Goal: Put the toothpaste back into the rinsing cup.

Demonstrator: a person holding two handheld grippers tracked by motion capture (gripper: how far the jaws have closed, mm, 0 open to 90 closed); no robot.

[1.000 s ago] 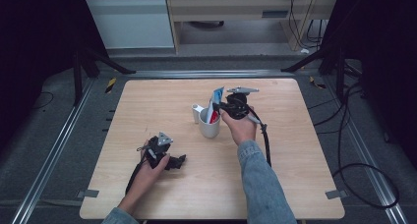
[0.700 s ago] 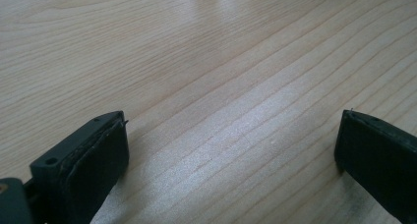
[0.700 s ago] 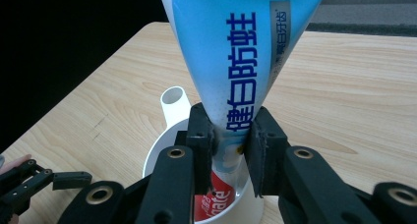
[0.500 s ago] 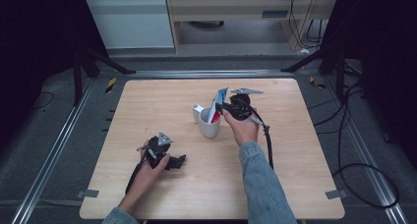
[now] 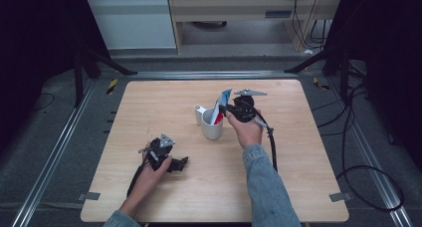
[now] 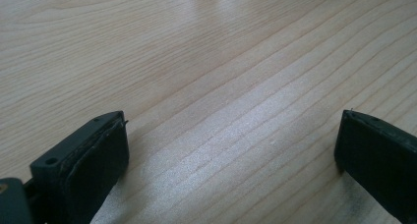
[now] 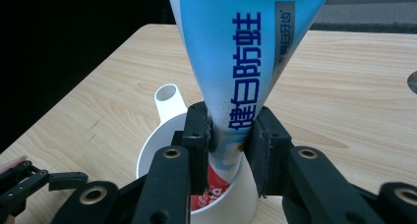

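Lowered slightly, our right gripper (image 7: 228, 135) clamps the toothpaste tube (image 7: 246, 52) over the white cup (image 5: 212, 127) mid-tabletop; tilting could tip it. Left gripper (image 5: 166, 155) gapes.

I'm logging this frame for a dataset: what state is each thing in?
Toothpaste tube: upright, lower end inside the cup, pinched by the right gripper.
White cup: upright on the table.
Right gripper: shut on the tube.
Left gripper: open, low over bare table.
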